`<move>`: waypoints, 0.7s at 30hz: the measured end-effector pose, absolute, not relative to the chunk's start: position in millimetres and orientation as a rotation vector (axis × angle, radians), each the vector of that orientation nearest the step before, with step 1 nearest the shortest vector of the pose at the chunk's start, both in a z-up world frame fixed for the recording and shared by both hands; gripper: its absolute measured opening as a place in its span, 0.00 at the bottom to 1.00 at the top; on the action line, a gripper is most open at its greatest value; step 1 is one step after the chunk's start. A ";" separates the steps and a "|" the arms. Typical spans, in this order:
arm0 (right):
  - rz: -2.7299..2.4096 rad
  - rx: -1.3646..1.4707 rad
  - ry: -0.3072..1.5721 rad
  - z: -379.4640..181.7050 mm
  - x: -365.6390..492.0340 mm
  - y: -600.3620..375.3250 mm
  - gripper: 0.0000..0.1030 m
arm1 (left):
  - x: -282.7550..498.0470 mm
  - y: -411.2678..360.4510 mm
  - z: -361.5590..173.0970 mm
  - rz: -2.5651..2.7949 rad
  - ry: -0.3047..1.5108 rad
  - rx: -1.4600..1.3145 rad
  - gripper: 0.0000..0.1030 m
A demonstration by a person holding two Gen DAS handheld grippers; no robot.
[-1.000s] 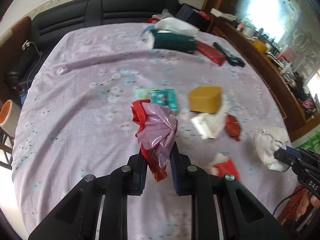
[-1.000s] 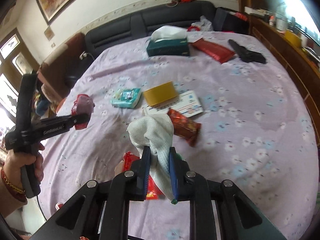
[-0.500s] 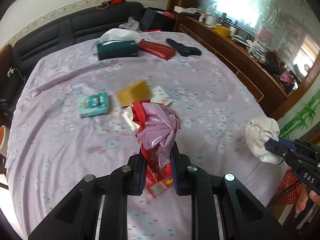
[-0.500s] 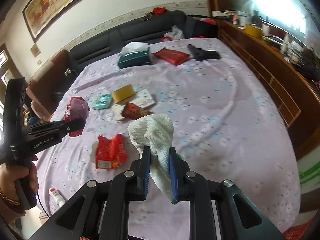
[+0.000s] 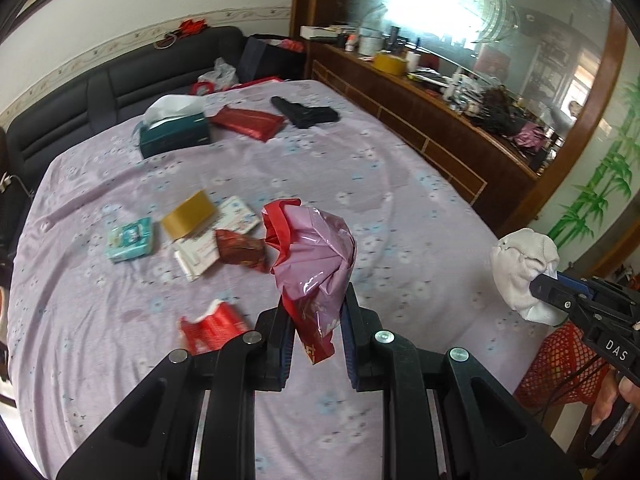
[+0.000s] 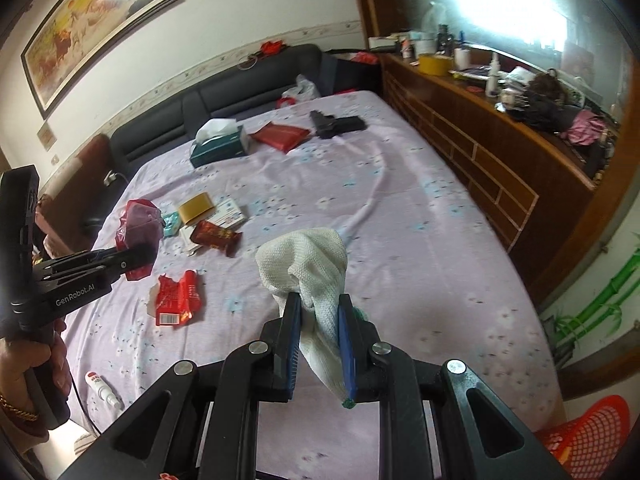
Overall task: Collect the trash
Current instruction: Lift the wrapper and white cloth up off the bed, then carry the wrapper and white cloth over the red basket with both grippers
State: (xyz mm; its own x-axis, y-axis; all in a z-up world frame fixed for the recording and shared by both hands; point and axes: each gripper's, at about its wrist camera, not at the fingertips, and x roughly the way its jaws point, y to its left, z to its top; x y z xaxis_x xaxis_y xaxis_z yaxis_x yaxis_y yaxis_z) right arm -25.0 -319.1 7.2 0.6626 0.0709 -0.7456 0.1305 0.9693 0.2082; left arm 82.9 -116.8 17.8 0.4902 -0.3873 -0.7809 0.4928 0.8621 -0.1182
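My left gripper (image 5: 314,312) pinches a crumpled pink wrapper (image 5: 316,256) above the bed (image 5: 360,152); the right gripper (image 6: 320,316) clamps white cloth (image 6: 308,264). Only my right view shows the spray bottle (image 6: 102,390).

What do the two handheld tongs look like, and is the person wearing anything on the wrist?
Both tongs are matte black plastic with silver screws and blue pads inside the fingers. The left tongs carry white "GenRobot.AI" lettering on the side; the right tongs show white letters "DAS" in the left wrist view. A thin black cable hangs below each. A gold bracelet circles the left wrist.
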 end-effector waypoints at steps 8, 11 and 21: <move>-0.091 0.262 0.824 16.1 -63.2 -345.1 0.17 | 58.1 -157.0 24.5 -0.610 0.892 0.144 0.19; -0.114 0.270 0.818 18.9 -77.8 -355.5 0.18 | 48.5 -170.3 24.4 -0.636 0.889 0.156 0.19; -0.209 0.313 0.799 23.0 -129.1 -394.5 0.18 | 18.6 -217.3 23.2 -0.732 0.885 0.195 0.19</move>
